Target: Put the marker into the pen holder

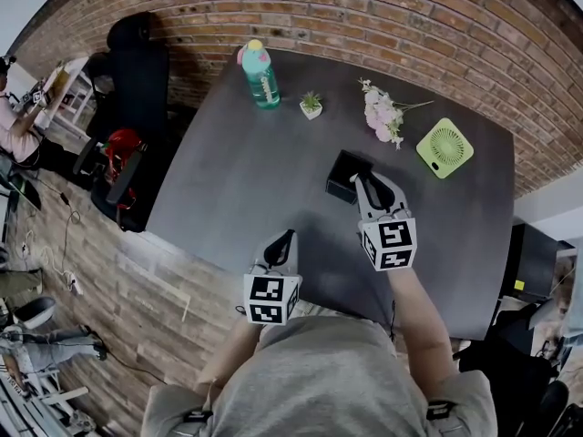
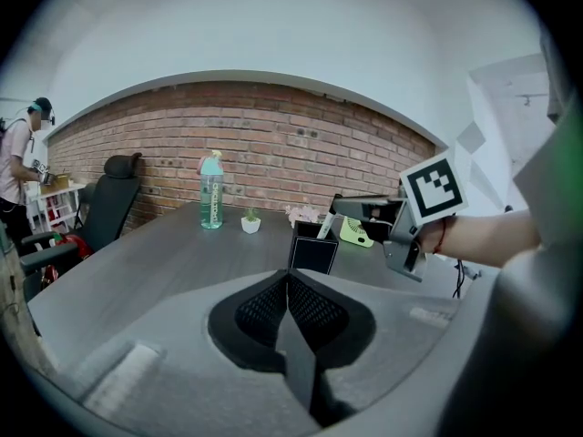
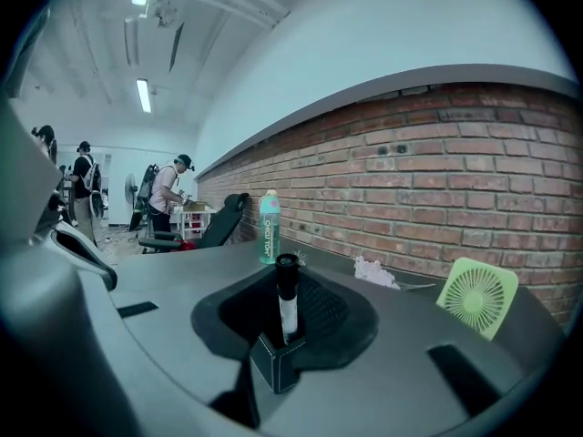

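The black square pen holder (image 1: 347, 176) stands near the middle of the dark table (image 1: 228, 189). My right gripper (image 1: 369, 182) hovers right over it, shut on the marker (image 3: 287, 294). The marker has a black cap and white barrel, stands upright between the jaws, and its lower end dips into the pen holder (image 3: 278, 362). In the left gripper view the marker (image 2: 326, 227) slants down from the right gripper (image 2: 342, 206) into the holder (image 2: 313, 251). My left gripper (image 1: 284, 241) is shut and empty, near the table's front edge, pointing toward the holder.
A teal bottle (image 1: 260, 74), a small potted plant (image 1: 311, 106), a bunch of flowers (image 1: 383, 112) and a green fan (image 1: 444, 147) stand along the table's far side. A black chair (image 1: 137, 71) is at the far left, with people beyond it.
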`<control>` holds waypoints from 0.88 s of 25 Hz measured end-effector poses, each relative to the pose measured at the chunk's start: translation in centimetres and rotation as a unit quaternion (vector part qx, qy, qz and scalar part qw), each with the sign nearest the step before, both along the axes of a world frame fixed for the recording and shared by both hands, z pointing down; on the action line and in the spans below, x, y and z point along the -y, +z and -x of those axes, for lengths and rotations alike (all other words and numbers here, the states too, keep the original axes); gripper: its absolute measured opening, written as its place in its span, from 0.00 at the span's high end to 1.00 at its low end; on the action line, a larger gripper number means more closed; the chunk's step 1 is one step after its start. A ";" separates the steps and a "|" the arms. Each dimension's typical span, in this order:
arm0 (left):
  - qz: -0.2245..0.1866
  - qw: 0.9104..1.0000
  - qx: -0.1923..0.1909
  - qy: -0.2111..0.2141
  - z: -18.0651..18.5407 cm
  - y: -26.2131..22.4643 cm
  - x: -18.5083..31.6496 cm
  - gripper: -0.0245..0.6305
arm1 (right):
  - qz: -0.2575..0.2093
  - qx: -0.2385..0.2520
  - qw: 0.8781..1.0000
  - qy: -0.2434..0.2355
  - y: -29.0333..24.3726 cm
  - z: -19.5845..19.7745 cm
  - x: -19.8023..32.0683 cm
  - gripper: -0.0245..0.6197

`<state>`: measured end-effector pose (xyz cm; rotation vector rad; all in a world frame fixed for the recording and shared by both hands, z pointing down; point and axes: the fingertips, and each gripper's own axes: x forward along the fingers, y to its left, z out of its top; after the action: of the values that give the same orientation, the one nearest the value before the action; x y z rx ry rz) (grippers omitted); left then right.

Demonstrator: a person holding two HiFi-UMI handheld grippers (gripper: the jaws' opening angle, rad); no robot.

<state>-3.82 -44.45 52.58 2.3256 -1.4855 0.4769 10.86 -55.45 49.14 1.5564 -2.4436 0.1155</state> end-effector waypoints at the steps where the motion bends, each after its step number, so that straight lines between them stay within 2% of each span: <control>1: 0.000 1.000 0.001 -0.001 0.0 0.0 0.1 0.94 | 0.004 -0.002 1.000 0.000 0.4 0.0 0.2 0.85; 22: 0.008 1.000 0.003 0.003 -0.9 0.4 -0.5 0.94 | 0.060 -0.023 0.998 0.003 5.7 0.1 1.4 0.85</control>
<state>-2.97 -43.96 53.01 2.3198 -1.4716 0.4967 10.72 -56.84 54.89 1.4988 -2.3502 0.2220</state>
